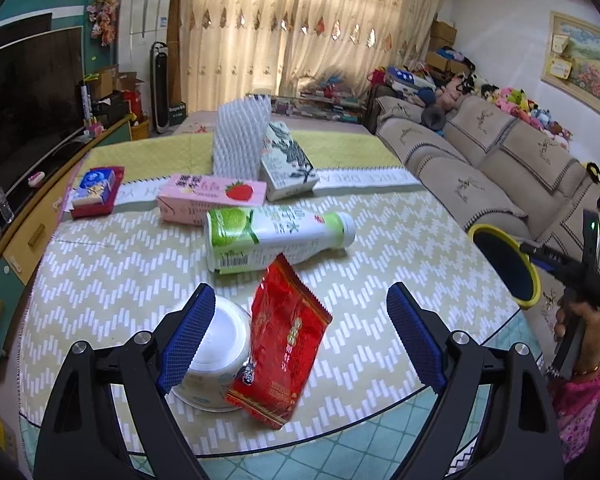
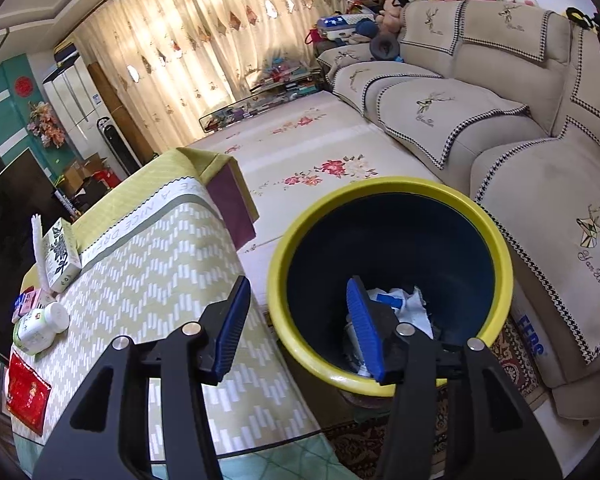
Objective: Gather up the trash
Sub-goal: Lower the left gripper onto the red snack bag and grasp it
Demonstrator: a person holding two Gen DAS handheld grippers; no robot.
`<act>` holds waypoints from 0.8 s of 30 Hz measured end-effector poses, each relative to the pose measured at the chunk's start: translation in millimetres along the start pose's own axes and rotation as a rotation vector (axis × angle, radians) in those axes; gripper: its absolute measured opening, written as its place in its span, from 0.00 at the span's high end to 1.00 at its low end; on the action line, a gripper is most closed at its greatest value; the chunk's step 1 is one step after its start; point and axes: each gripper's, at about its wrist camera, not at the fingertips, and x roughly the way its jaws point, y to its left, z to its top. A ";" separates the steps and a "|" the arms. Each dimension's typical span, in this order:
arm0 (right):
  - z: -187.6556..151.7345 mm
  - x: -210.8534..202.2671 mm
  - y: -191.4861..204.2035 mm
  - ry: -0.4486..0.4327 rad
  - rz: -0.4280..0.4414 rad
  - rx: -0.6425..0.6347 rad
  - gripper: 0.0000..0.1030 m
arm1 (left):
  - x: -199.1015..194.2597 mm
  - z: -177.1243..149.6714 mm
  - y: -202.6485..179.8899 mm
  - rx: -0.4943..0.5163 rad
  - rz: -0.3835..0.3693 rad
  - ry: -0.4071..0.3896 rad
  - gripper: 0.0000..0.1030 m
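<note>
My left gripper (image 1: pixel 300 328) is open above the table's near edge. A red snack wrapper (image 1: pixel 288 344) lies between its fingers, and a white paper cup (image 1: pixel 220 352), upside down, sits by the left finger. Beyond lie a green-and-white bottle (image 1: pixel 276 236), a pink strawberry carton (image 1: pixel 212 198), a black-and-white carton (image 1: pixel 288 164), white foam netting (image 1: pixel 240 140) and a blue-and-red packet (image 1: pixel 94 190). My right gripper (image 2: pixel 300 320) is open and empty over the rim of the yellow-rimmed dark bin (image 2: pixel 388 280), which holds crumpled white trash (image 2: pixel 404 304). The bin also shows in the left wrist view (image 1: pixel 504 268).
The table (image 2: pixel 152 280) has a patterned cloth and stands left of the bin. A beige sofa (image 2: pixel 500 120) runs along the right, a floral mat (image 2: pixel 320 152) lies between. A TV (image 1: pixel 24 100) and cabinet stand on the left.
</note>
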 end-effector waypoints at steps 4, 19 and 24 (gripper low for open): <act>-1.0 1.0 3.7 0.008 0.009 -0.010 0.53 | 9.9 -4.0 -0.8 0.009 0.002 0.035 0.24; -3.7 6.2 7.4 0.019 0.030 -0.010 0.53 | 43.7 7.9 -5.4 0.104 0.048 0.104 0.30; -3.8 8.2 10.4 0.026 0.042 -0.020 0.53 | 64.5 14.8 -2.6 0.116 0.045 0.158 0.30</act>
